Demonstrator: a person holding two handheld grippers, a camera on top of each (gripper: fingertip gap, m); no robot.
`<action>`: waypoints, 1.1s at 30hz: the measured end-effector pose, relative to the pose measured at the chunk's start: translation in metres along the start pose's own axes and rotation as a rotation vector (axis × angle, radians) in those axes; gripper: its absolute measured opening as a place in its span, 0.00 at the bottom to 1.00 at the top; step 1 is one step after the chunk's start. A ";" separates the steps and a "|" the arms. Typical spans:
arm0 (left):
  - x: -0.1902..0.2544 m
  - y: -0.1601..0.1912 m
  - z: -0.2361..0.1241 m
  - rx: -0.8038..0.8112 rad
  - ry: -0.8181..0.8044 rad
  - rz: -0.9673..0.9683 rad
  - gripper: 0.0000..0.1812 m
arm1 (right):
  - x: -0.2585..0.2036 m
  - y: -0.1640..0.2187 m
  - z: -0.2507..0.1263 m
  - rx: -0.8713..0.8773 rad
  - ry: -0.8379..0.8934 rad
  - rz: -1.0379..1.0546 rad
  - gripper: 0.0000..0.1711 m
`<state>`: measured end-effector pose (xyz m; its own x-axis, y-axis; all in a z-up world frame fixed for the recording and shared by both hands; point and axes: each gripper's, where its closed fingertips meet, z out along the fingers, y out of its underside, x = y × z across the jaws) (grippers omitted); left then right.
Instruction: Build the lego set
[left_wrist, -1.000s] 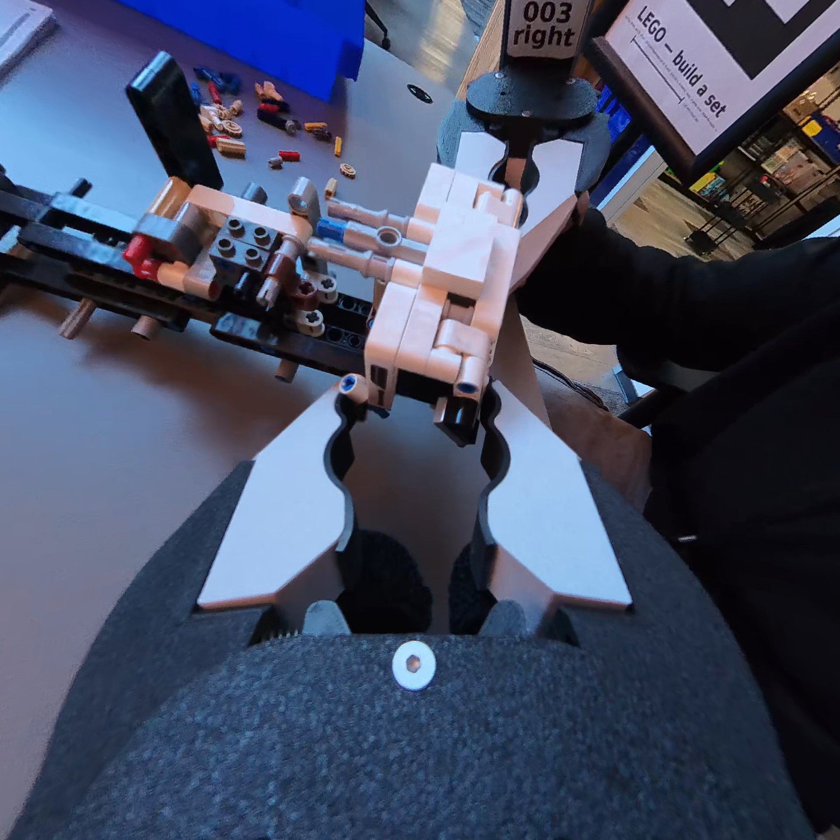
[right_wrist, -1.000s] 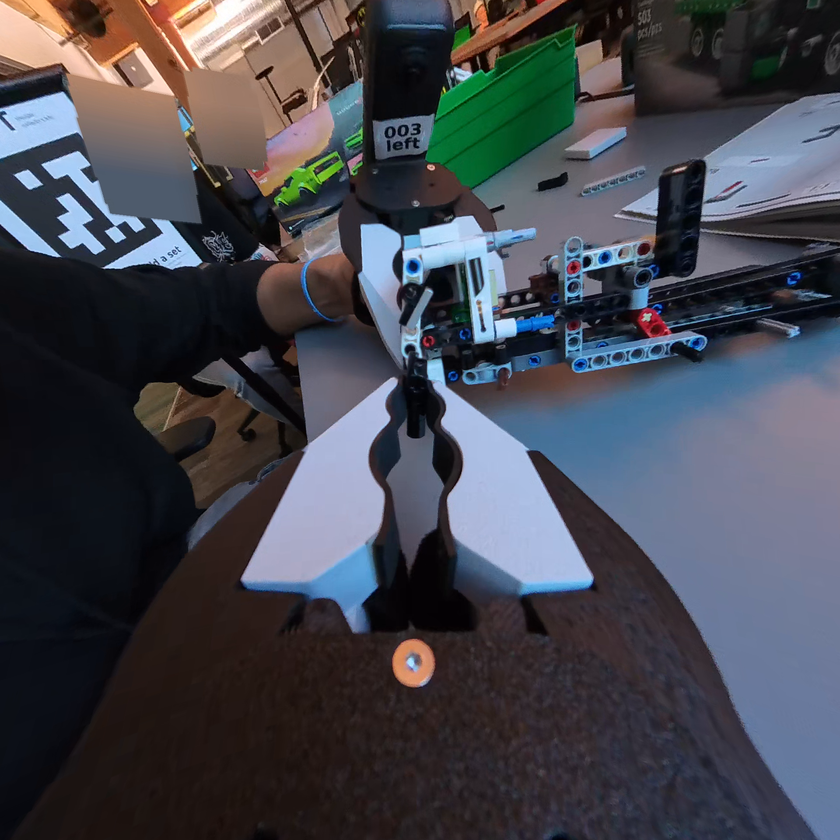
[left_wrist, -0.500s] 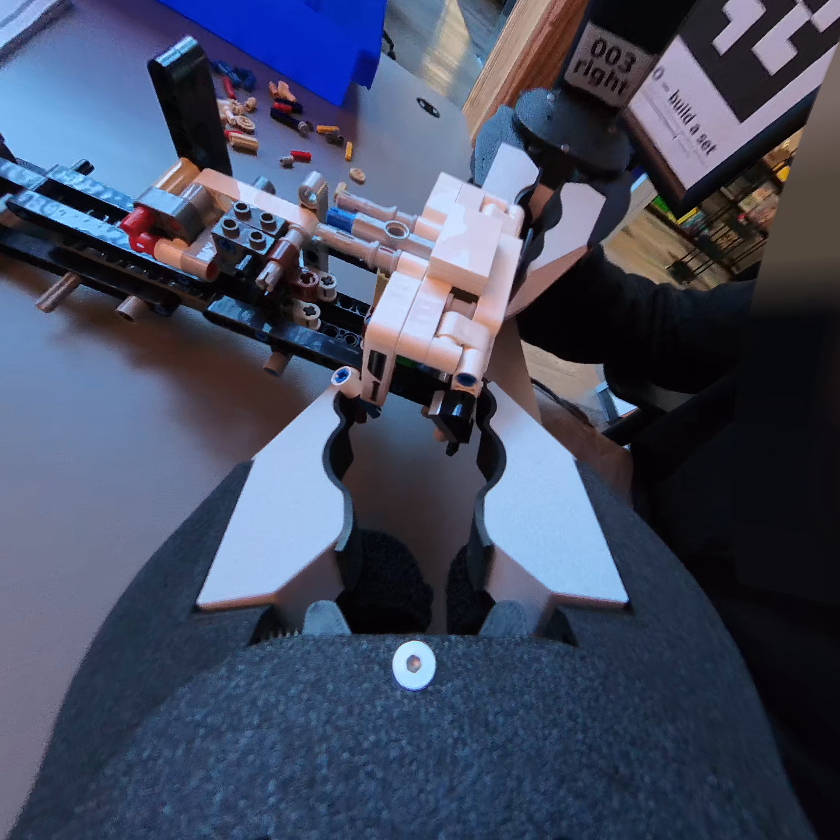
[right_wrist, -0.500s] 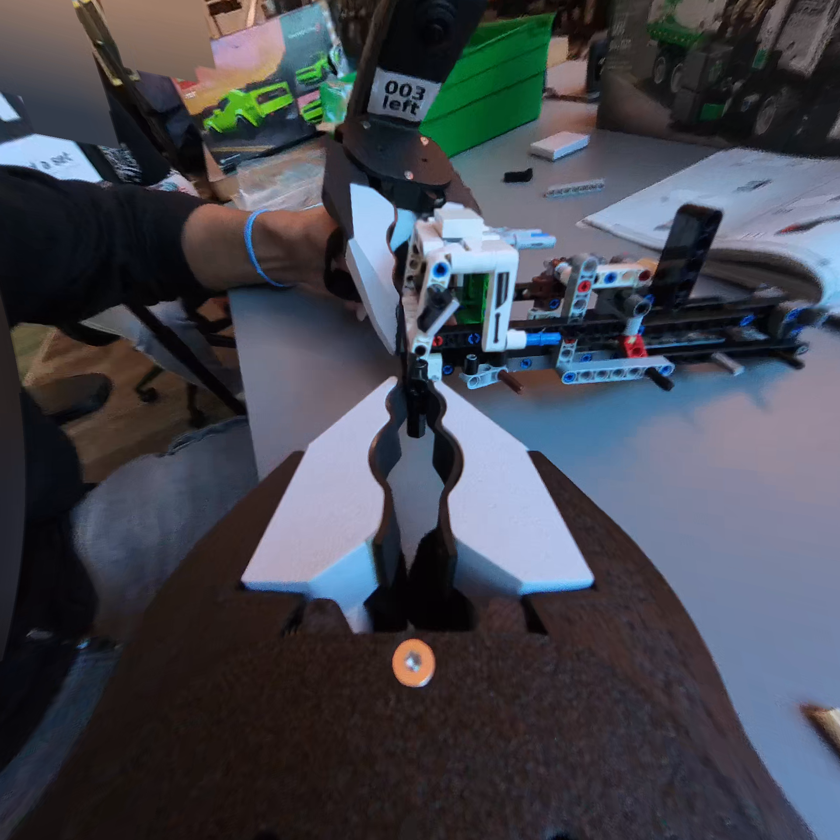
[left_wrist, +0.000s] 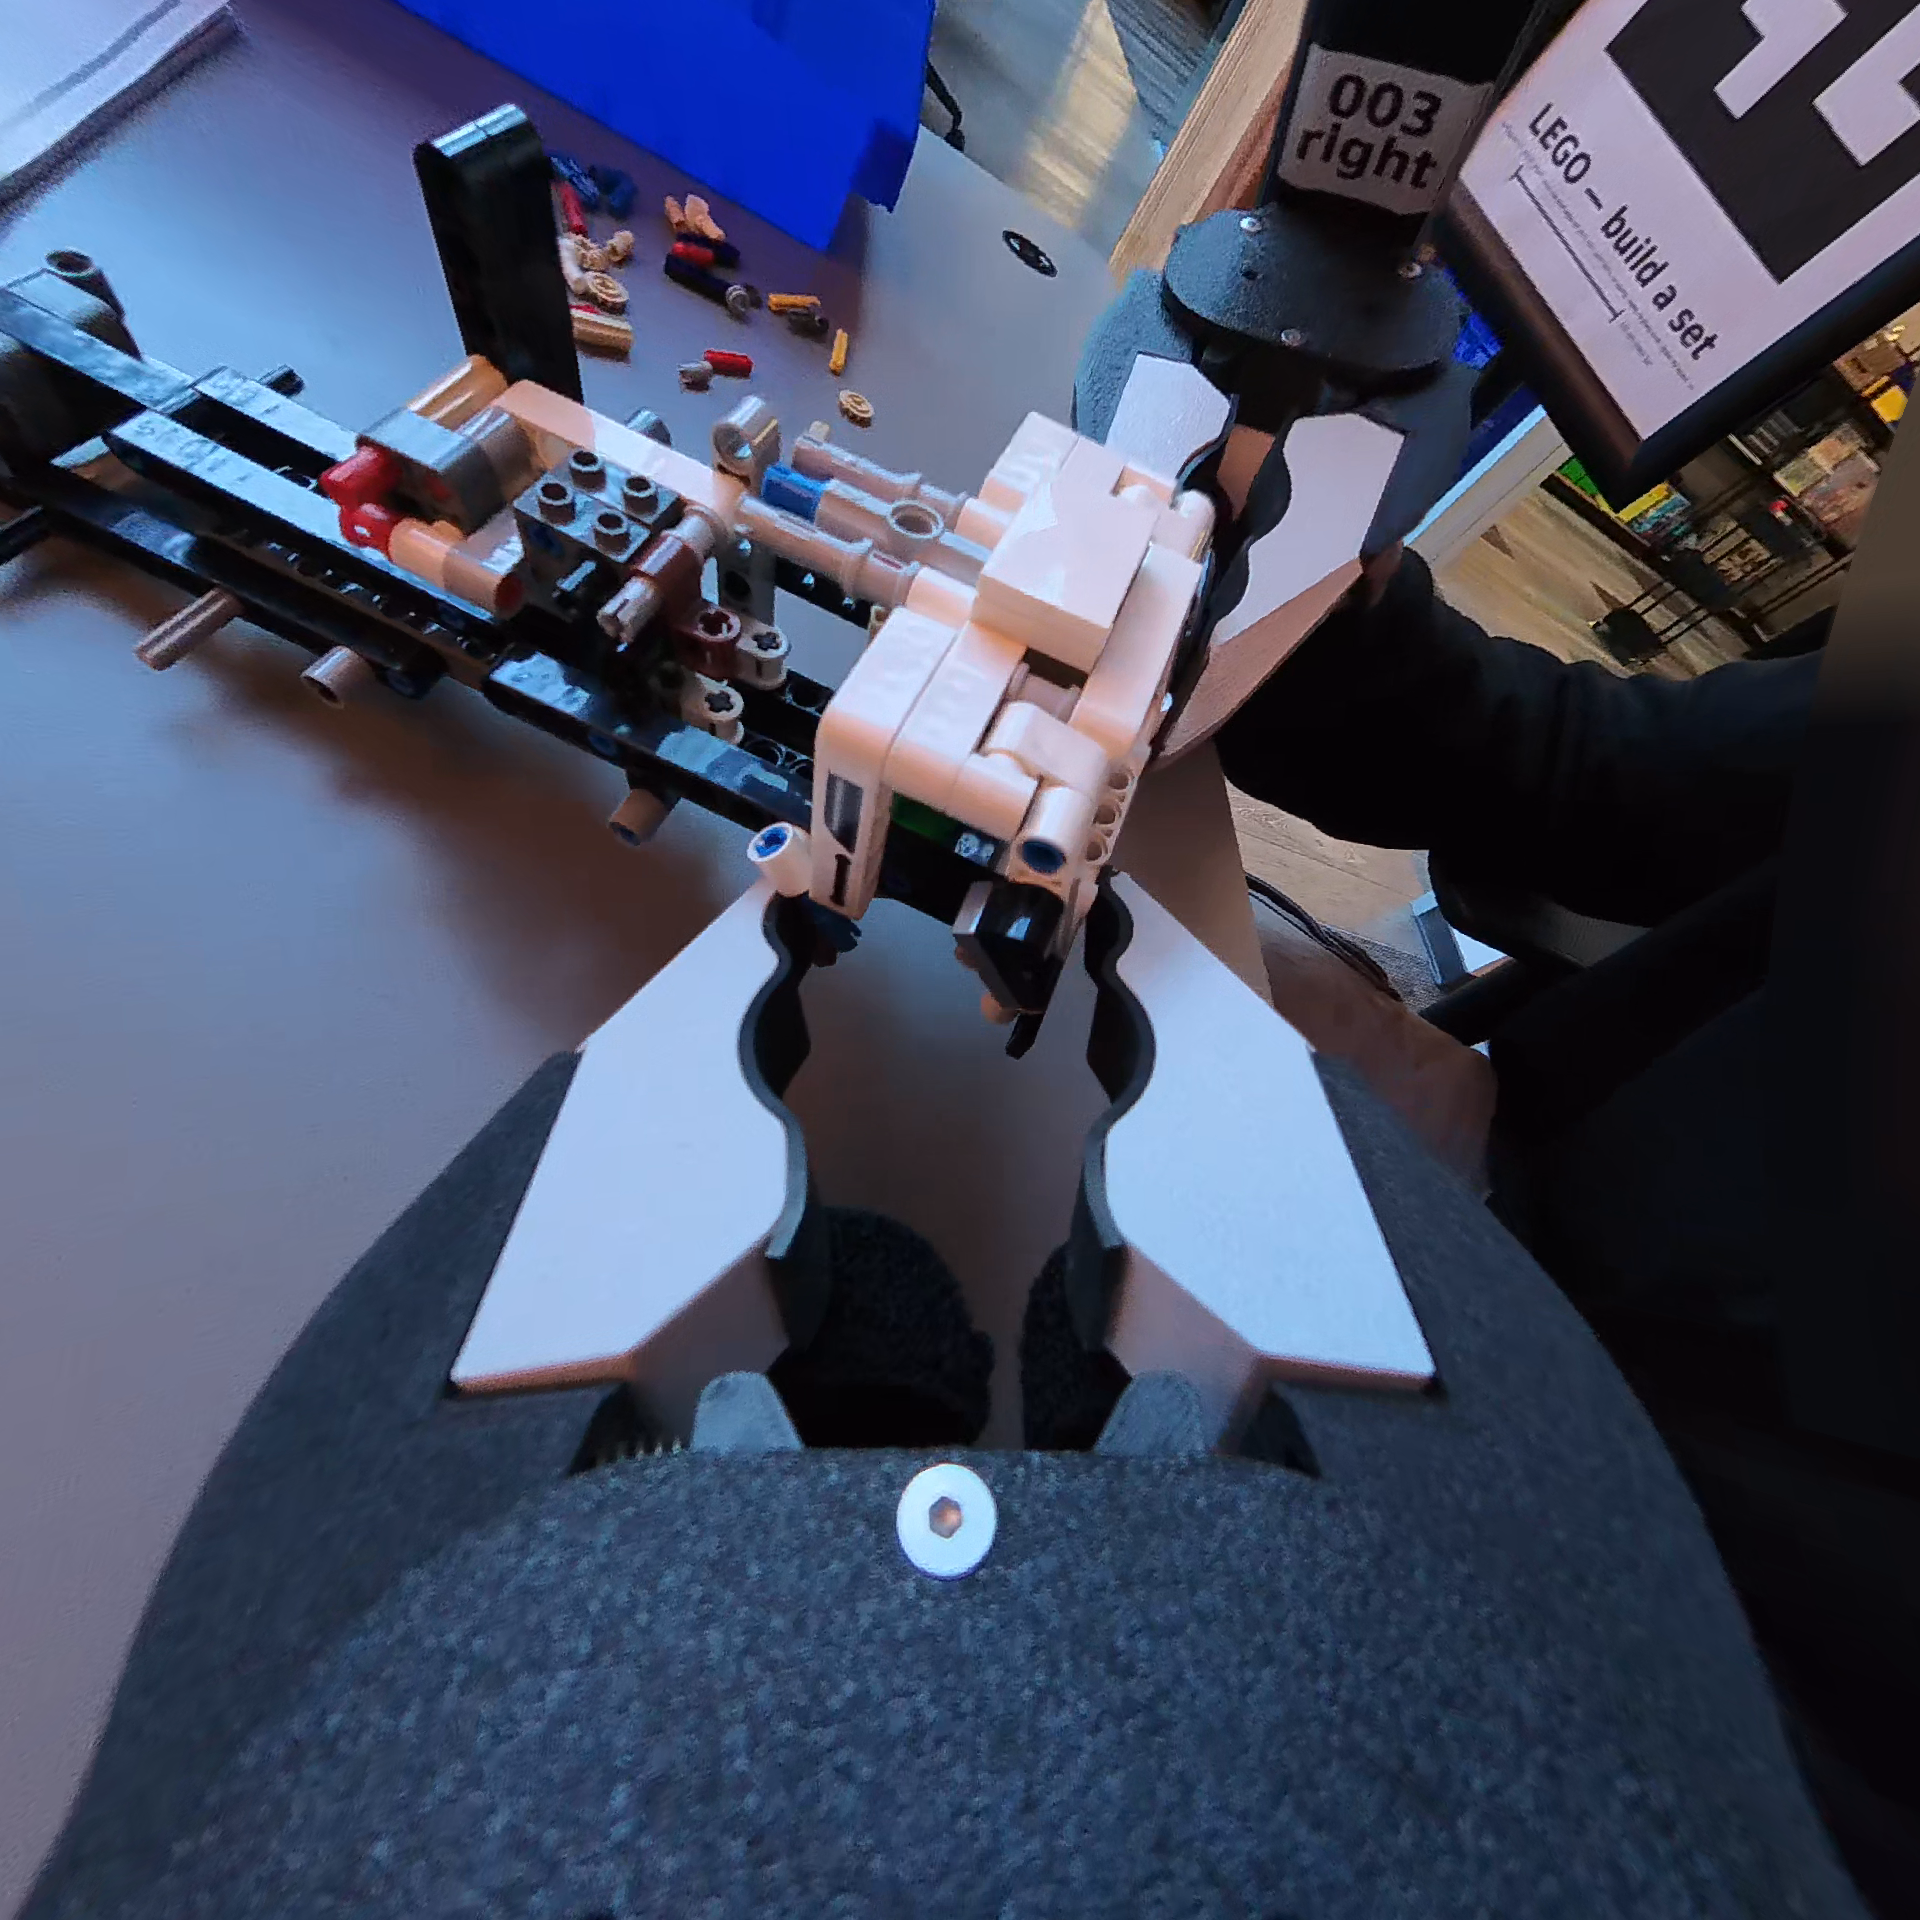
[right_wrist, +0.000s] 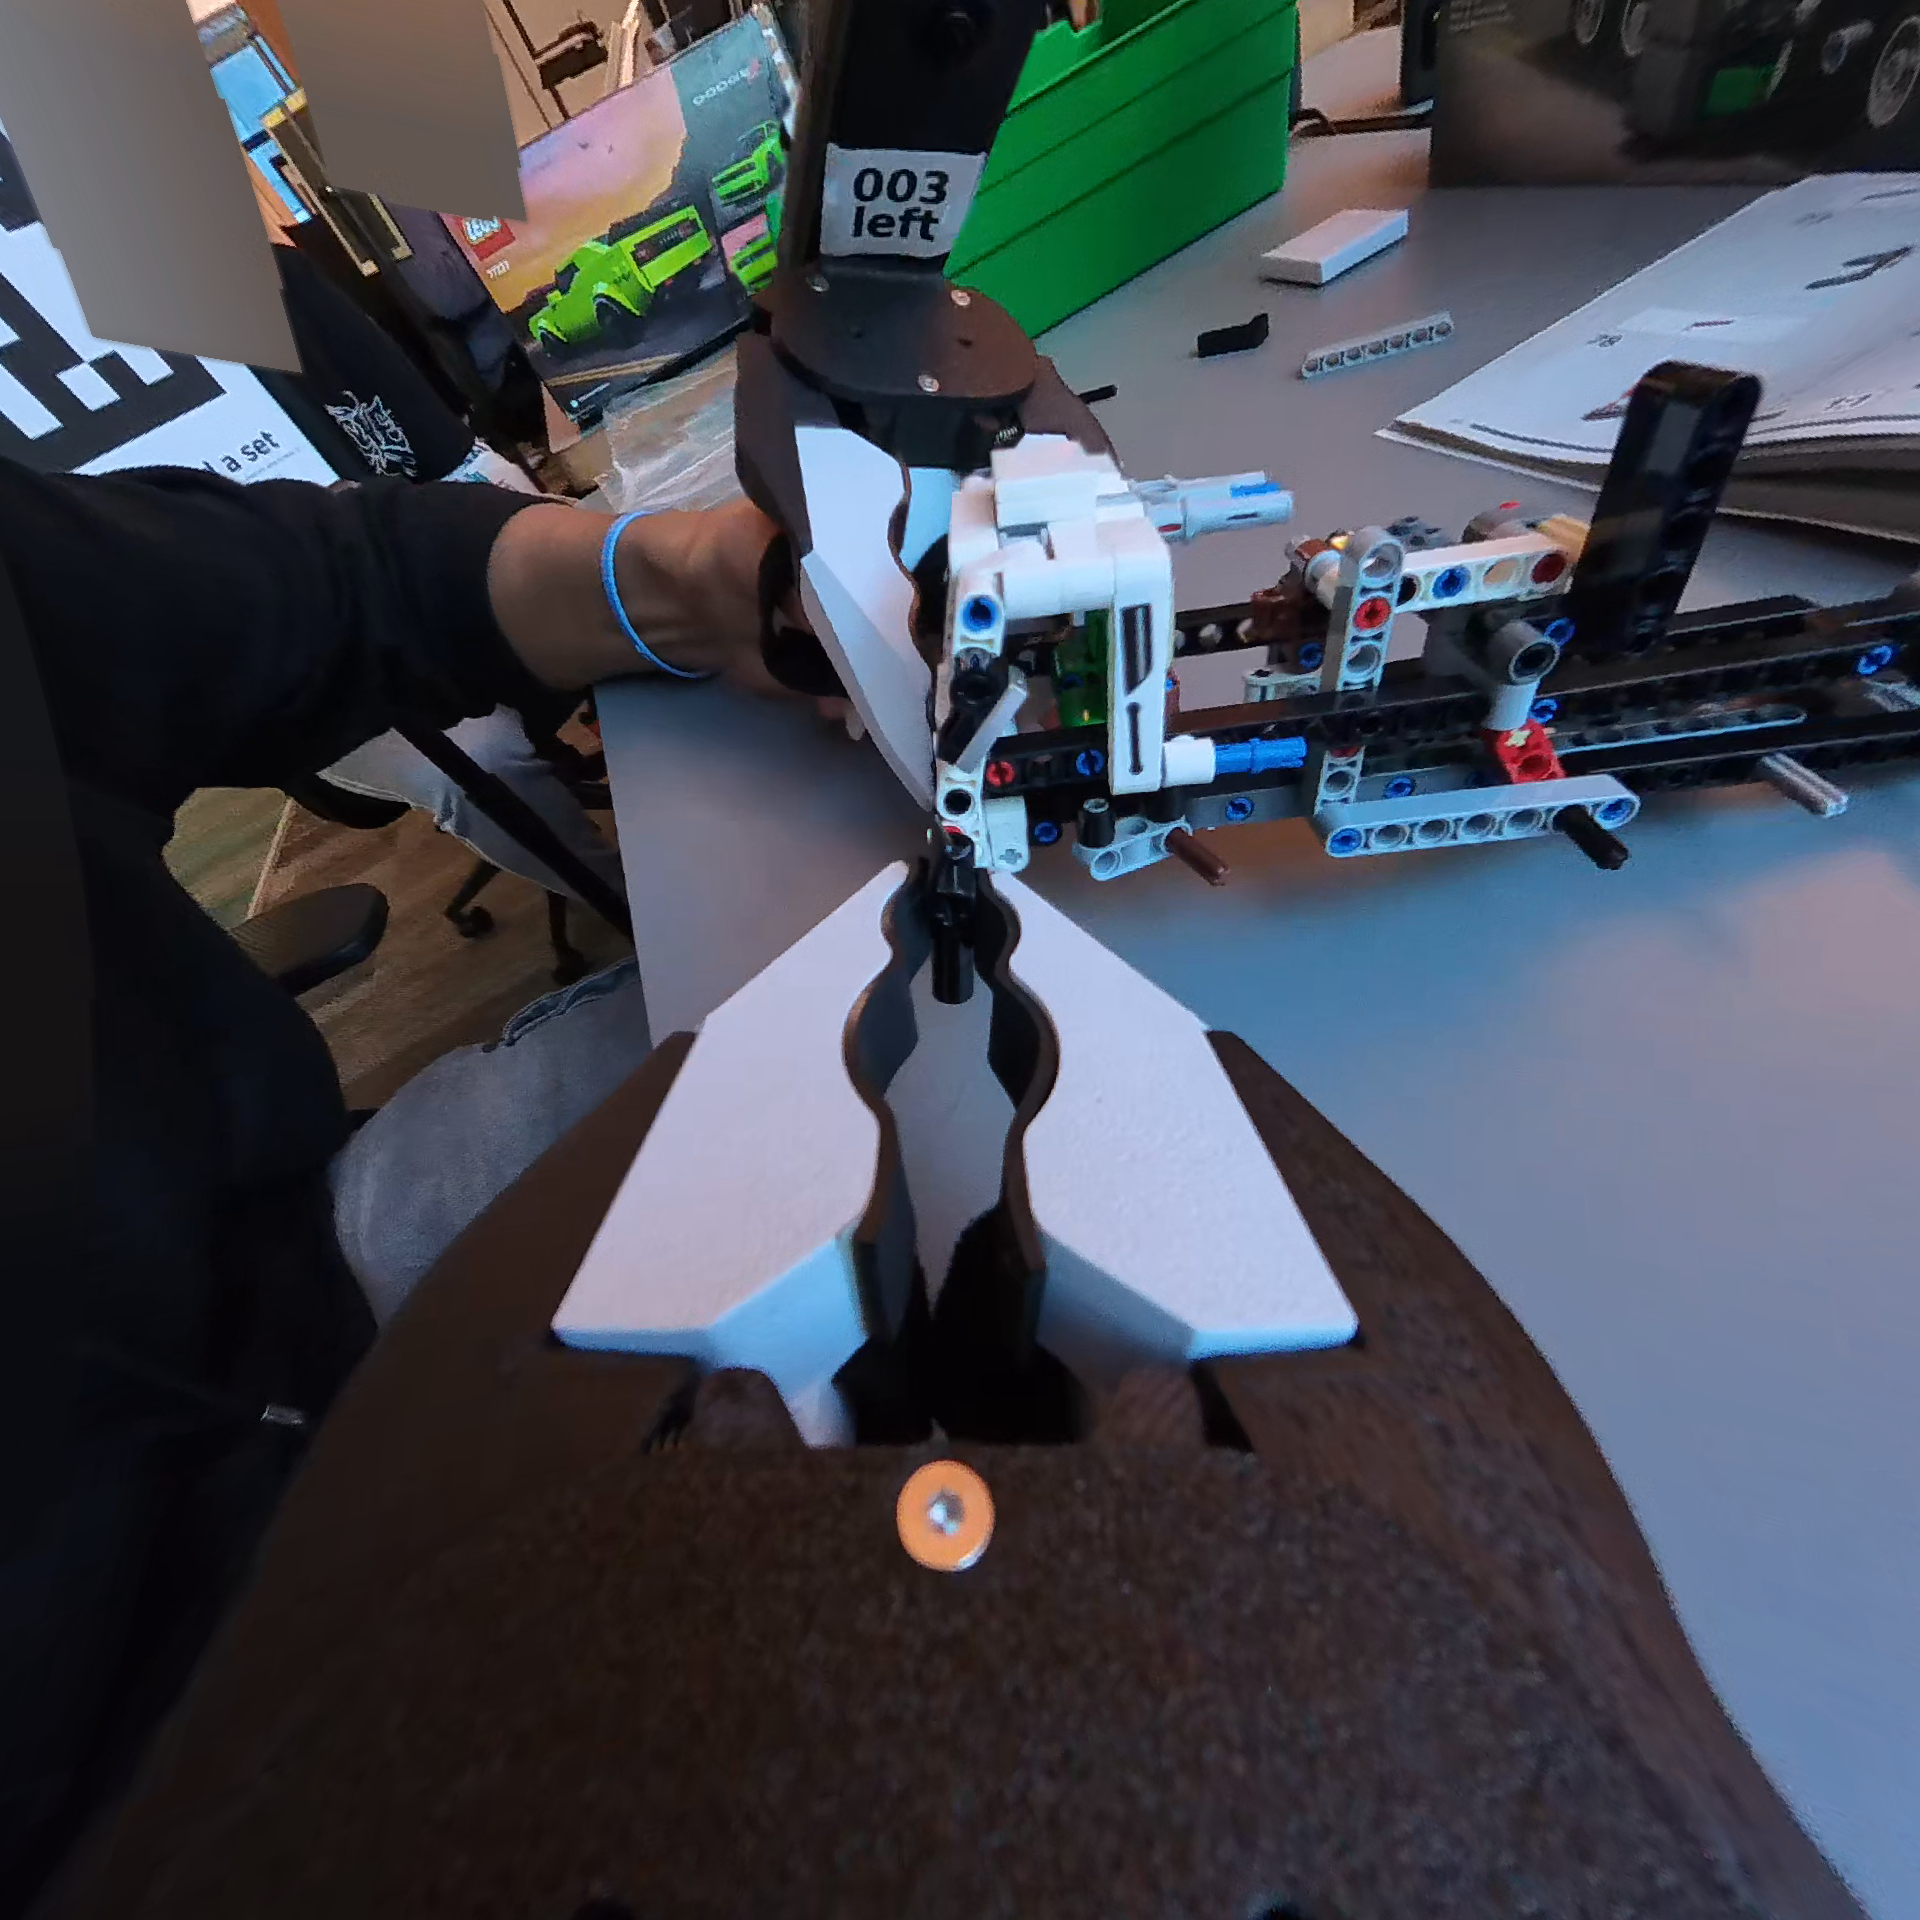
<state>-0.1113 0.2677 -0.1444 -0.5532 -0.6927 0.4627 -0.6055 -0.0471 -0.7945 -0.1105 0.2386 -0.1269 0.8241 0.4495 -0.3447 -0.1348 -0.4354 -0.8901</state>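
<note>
A long black Technic chassis (right_wrist: 1558, 717) lies on the grey table, with a white block assembly (right_wrist: 1081, 582) at its near end. My left gripper (left_wrist: 940, 914) is shut on that white assembly (left_wrist: 1029, 644) and also shows in the right wrist view (right_wrist: 925, 634). My right gripper (right_wrist: 951, 894) is shut on a small black pin (right_wrist: 948, 935), which touches the bottom corner of the white assembly. In the left wrist view the right gripper's fingers (left_wrist: 1299, 582) reach in behind the white assembly and hide the pin.
Loose small pieces (left_wrist: 707, 301) lie by a blue bin (left_wrist: 675, 83). A black beam (right_wrist: 1673, 499) stands upright on the chassis. An instruction booklet (right_wrist: 1714, 332), a grey beam (right_wrist: 1377, 343), a white plate (right_wrist: 1335, 244) and a green bin (right_wrist: 1132, 156) sit behind. The table edge (right_wrist: 623, 831) is at the left. There is about 4 cm between the tips of the two grippers.
Both grippers and the white end of the model have shifted and tilted slightly together. Both grips are unchanged, and the black pin stays against the assembly's corner.
</note>
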 end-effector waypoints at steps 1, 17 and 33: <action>-0.001 0.000 0.000 -0.002 -0.007 -0.002 0.29 | 0.001 0.000 0.001 -0.004 0.011 -0.004 0.04; 0.003 0.001 0.001 -0.001 0.003 0.011 0.29 | 0.004 -0.007 0.000 0.038 0.035 -0.025 0.03; 0.013 0.002 0.000 -0.010 0.092 0.003 0.29 | -0.009 -0.007 -0.005 0.022 -0.142 0.014 0.03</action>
<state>-0.1195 0.2591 -0.1399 -0.6049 -0.6236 0.4952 -0.6093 -0.0380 -0.7920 -0.1145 0.2338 -0.1158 0.7363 0.5495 -0.3948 -0.1593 -0.4263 -0.8905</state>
